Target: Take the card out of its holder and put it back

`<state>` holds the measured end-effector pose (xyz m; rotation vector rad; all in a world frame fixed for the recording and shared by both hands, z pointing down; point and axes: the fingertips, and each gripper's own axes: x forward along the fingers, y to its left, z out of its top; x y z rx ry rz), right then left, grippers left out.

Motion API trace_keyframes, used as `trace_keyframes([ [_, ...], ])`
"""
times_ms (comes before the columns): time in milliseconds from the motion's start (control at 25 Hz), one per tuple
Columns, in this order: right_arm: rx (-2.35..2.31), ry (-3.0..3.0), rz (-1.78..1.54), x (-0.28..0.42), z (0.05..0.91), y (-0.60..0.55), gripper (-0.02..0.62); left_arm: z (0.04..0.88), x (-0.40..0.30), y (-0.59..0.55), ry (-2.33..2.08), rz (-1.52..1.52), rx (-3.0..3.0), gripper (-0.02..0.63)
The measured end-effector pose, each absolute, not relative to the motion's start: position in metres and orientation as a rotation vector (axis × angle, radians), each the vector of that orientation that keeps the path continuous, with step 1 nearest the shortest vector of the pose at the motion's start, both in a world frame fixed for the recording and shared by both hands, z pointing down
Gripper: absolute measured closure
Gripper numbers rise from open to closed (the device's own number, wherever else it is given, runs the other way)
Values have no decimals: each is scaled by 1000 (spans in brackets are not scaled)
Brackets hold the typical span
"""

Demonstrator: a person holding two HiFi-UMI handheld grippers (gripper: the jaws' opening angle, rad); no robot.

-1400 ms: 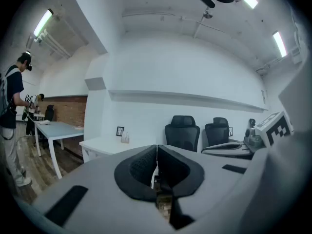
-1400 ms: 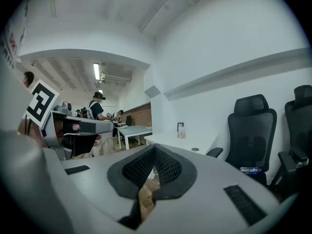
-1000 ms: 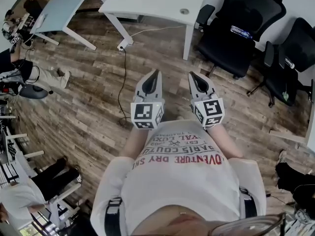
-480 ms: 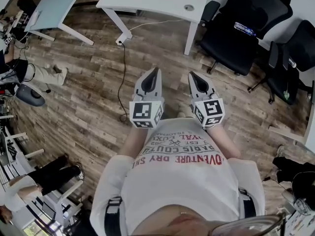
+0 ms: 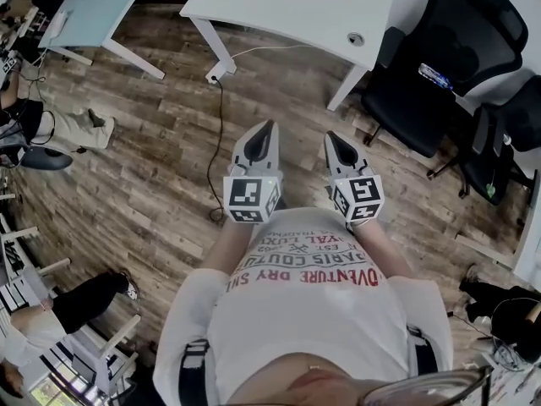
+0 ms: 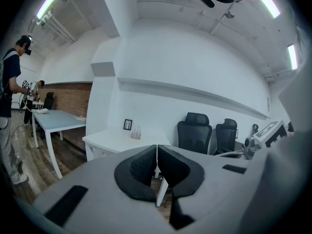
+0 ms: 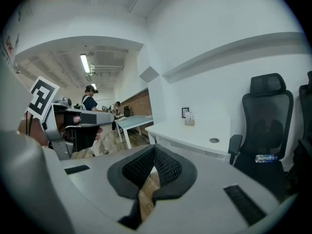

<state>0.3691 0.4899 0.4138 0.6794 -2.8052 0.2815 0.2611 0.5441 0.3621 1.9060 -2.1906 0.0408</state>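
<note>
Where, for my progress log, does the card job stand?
Nothing looks done. The left gripper and right gripper are both shut and empty, held over the wood floor. A small stand on the white table may be the holder; too small to tell. Reaching it, pulling the card and reinserting it all remain.

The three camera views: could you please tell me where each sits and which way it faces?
Head view: on the person's head, looking steeply down at brown wooden floor; shows their printed white T-shirt, left gripper and right gripper.
Left gripper view: on the left gripper, looking along its shut jaws towards the white rectangular desk.
Right gripper view: on the right gripper, along its shut jaws, towards that desk and a black office chair.
Shared: all show the desk.
</note>
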Motion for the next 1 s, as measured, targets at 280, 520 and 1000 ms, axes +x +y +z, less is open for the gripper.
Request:
trace_keyframes([
  [280,753,-2796,270,282,402,463,574,354,170,526,-2166,33,1954,578],
  [520,776,-2797,282,226,399,454,574,354,113,515,-2144,17,1966,578],
  [1000,747,-2790,292,169,410,396,575,373,61,462,-2128,33,1927,578],
])
